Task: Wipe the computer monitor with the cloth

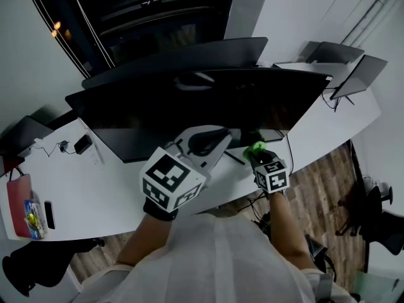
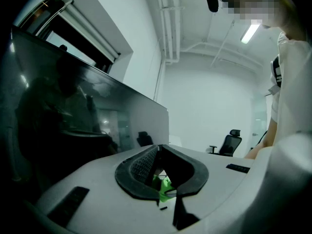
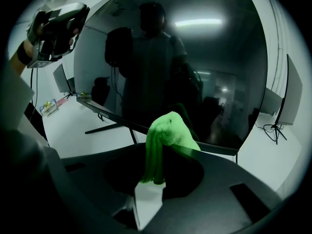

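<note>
A wide dark monitor [image 1: 189, 109] stands on the white desk [image 1: 88, 194], its screen off and reflecting the room. My right gripper [image 1: 257, 154] is shut on a green cloth [image 1: 255, 148] just below the screen's lower right edge. In the right gripper view the cloth [image 3: 168, 135] drapes over the jaws of the right gripper [image 3: 165, 147], close in front of the monitor [image 3: 195, 57]. My left gripper [image 1: 218, 141] is raised before the screen's lower middle, jaws closed with nothing between them. In the left gripper view its tips [image 2: 159, 150] meet, and a bit of the green cloth [image 2: 164, 185] shows through the jaw loop.
A second dark monitor [image 1: 189, 55] stands behind the first. More screens [image 1: 356, 74] sit at the desk's far right. A power strip [image 1: 95, 151], a red tray [image 1: 19, 197] and a phone [image 1: 49, 214] lie at the left. Office chairs [image 1: 379, 216] stand on the wooden floor.
</note>
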`<state>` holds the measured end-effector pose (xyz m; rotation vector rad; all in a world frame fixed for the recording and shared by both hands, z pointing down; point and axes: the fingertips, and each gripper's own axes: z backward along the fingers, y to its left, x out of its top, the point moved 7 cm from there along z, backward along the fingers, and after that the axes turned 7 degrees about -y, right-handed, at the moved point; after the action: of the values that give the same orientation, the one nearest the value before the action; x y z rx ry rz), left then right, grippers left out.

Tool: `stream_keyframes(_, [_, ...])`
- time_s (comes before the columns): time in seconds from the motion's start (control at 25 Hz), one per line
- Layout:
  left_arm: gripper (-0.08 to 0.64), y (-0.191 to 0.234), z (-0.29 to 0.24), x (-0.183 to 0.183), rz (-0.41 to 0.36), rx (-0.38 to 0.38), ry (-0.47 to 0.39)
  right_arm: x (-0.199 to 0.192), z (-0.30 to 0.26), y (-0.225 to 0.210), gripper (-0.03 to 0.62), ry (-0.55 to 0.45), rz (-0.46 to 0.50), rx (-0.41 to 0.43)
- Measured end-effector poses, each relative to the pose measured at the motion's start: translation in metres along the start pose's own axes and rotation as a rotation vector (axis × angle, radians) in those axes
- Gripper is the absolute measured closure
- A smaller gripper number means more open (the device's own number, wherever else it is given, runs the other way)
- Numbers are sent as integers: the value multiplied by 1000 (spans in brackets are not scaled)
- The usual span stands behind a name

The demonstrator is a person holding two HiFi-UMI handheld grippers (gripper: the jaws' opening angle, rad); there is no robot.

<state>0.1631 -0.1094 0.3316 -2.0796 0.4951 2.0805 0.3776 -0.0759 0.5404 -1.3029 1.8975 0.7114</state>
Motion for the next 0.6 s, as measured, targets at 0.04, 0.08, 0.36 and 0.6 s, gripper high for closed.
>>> stream_keyframes(0.04, [523,1,3,0,0,2,-1,1,-1,3,523,-2,4,4])
stream_keyframes(0.08, [524,2,6,-1,0,4,-1,2,-3,7,523,-4,9,10])
stream_keyframes(0.36, [525,9,25,0,5,15,-7,6,-13,34,523,-19,20,49])
stream_keyframes(0.6, [523,15,47,0,7,37,-12,16,-21,58,523,-37,50,74])
